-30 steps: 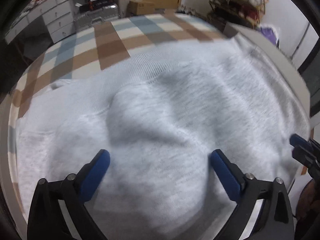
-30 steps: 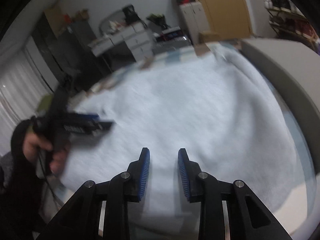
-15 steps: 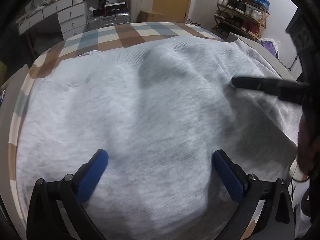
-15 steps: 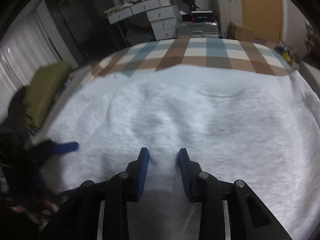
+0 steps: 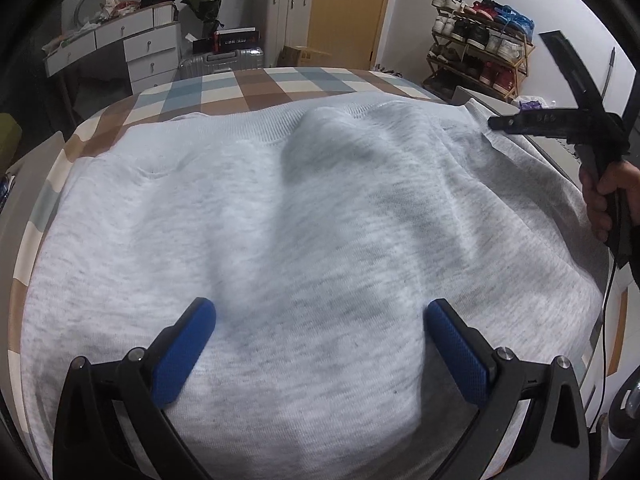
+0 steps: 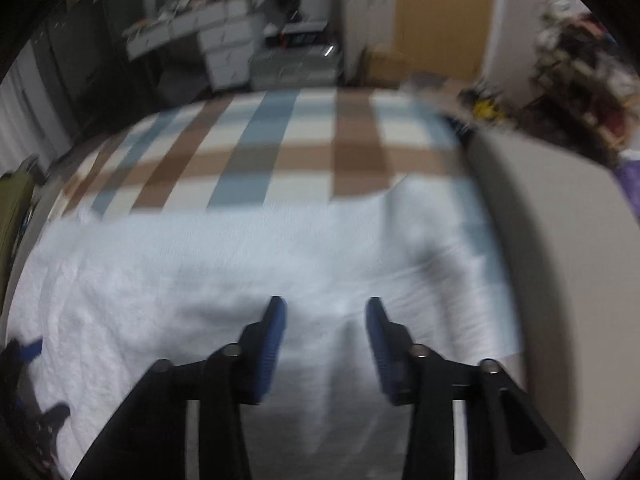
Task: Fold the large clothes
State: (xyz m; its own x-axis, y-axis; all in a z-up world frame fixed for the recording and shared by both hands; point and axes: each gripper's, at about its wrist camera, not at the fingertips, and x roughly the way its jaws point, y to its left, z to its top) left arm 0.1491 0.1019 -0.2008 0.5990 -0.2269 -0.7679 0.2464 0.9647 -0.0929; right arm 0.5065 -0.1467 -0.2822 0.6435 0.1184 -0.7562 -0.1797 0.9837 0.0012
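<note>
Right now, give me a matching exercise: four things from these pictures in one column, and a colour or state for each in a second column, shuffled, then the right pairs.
Column one:
1. sweatshirt
2. bedcover
3. left gripper
4. door

Column two:
A. brown, blue and cream checks
B. light grey, spread flat with soft wrinkles
C. plain tan wood colour
D. jaws wide apart, nothing between them

Pairs: 1-B, 2-A, 3-D, 4-C

Both wrist views look steeply down, close over the light-grey knit garment [image 5: 304, 220] [image 6: 200, 272], sharing the checked bedspread's [image 5: 248, 88] [image 6: 280, 148] far edge.
</note>
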